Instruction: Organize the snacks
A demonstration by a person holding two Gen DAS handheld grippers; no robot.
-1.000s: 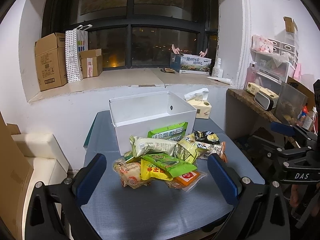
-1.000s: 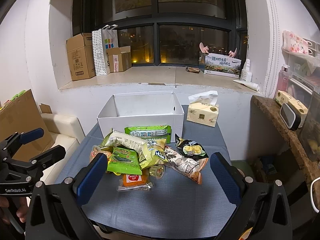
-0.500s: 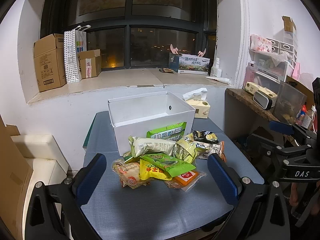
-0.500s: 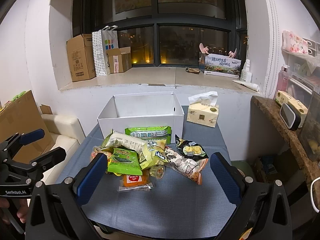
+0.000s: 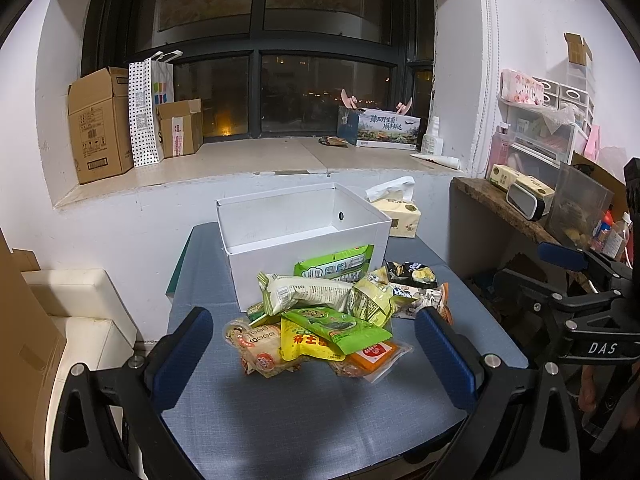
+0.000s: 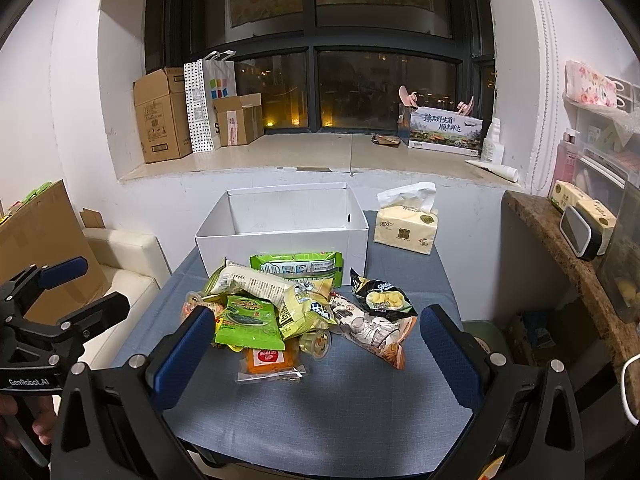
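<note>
A pile of snack packets (image 5: 324,316) lies on the blue-grey table (image 5: 304,412), just in front of an open white box (image 5: 304,236) whose inside looks empty. The pile (image 6: 280,304) and the box (image 6: 280,236) also show in the right wrist view. The pile holds green and yellow bags, an orange packet (image 6: 268,360) and a black bag (image 6: 382,294). My left gripper (image 5: 316,356) is open and empty, held above the table's front, short of the pile. My right gripper (image 6: 316,356) is open and empty, likewise short of the pile.
A tissue pack (image 6: 406,226) stands right of the box. A windowsill behind holds cardboard boxes (image 5: 100,124) and a printed carton (image 5: 380,128). A cluttered shelf (image 5: 520,200) stands to the right, a white seat (image 6: 124,256) and cardboard (image 6: 44,240) to the left.
Both grippers have drifted slightly forward and up; the view of the pile has barely shifted. Nothing on the table has moved.
</note>
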